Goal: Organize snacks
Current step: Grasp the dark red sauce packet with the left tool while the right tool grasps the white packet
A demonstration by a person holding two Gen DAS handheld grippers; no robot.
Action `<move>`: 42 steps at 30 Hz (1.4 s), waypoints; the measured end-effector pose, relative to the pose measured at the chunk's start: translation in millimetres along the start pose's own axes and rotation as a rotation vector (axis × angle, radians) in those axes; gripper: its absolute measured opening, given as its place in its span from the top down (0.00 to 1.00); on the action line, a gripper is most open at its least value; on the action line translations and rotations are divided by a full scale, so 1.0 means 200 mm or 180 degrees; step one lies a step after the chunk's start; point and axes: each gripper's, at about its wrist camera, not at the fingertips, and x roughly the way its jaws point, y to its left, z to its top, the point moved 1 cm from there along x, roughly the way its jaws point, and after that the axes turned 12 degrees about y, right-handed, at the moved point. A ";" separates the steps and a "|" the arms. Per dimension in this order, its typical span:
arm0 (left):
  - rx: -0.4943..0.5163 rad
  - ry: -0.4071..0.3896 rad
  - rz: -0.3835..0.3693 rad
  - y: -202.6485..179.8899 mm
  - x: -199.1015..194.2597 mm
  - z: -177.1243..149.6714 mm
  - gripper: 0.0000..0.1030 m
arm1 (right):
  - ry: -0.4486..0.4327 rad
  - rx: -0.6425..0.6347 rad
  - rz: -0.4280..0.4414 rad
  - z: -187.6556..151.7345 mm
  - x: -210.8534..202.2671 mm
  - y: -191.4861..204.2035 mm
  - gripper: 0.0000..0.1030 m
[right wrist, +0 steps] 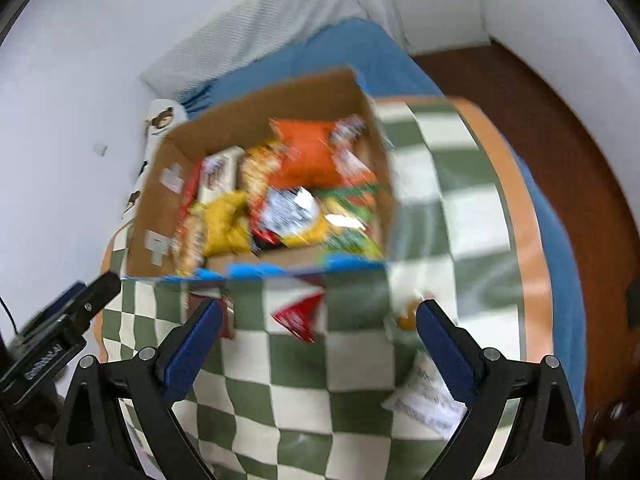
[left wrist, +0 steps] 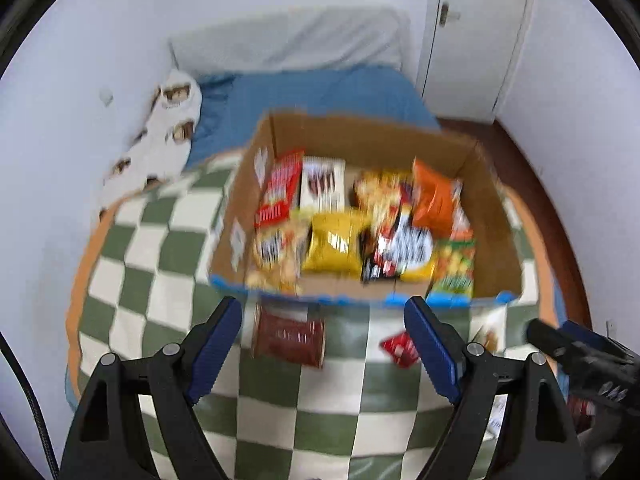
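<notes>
With both my left gripper [left wrist: 323,322] and right gripper [right wrist: 319,326] spread wide and empty, I should square on the dark red snack packet [left wrist: 289,335] lying at twelve o'clock, just before the brown cardboard box [left wrist: 496,236].

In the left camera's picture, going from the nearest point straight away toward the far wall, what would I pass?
Open left claw → dark red packet on the checkered blanket → cardboard box of snacks → blue sheet → white pillow.
</notes>
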 end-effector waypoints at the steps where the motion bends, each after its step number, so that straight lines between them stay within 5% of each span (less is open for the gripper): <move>1: -0.0023 0.0141 0.0020 0.00 0.08 -0.02 0.19 | 0.0063 0.0085 0.0008 -0.02 0.04 -0.07 0.03; 12: -0.0124 0.0920 0.0271 0.11 0.57 -0.21 0.19 | 0.0778 0.0653 -0.0402 -0.30 0.52 -0.70 0.04; 15: -0.0174 0.1086 0.0258 0.18 0.65 -0.27 0.19 | 0.0867 0.0870 -0.0258 -0.38 0.62 -0.79 0.10; 21: -0.0163 0.1251 0.0141 0.28 0.71 -0.30 0.19 | 0.1092 0.0805 0.0240 -0.55 0.69 -0.60 0.11; 27: -0.1026 0.1464 -0.0621 0.41 0.80 -0.22 0.19 | 0.0888 0.0866 0.0100 -0.61 0.63 -0.57 0.11; 30: -0.1280 0.1334 -0.0612 0.39 0.85 -0.19 0.19 | 0.0813 0.0911 -0.0012 -0.60 0.62 -0.57 0.11; 35: -0.1122 0.1172 -0.0226 0.33 0.91 -0.20 0.19 | 0.0769 0.0810 -0.0222 -0.51 0.63 -0.53 0.11; 42: -0.0975 0.1499 -0.0145 0.52 0.90 -0.40 0.19 | 0.0939 0.0403 -0.0450 -0.40 0.72 -0.44 0.11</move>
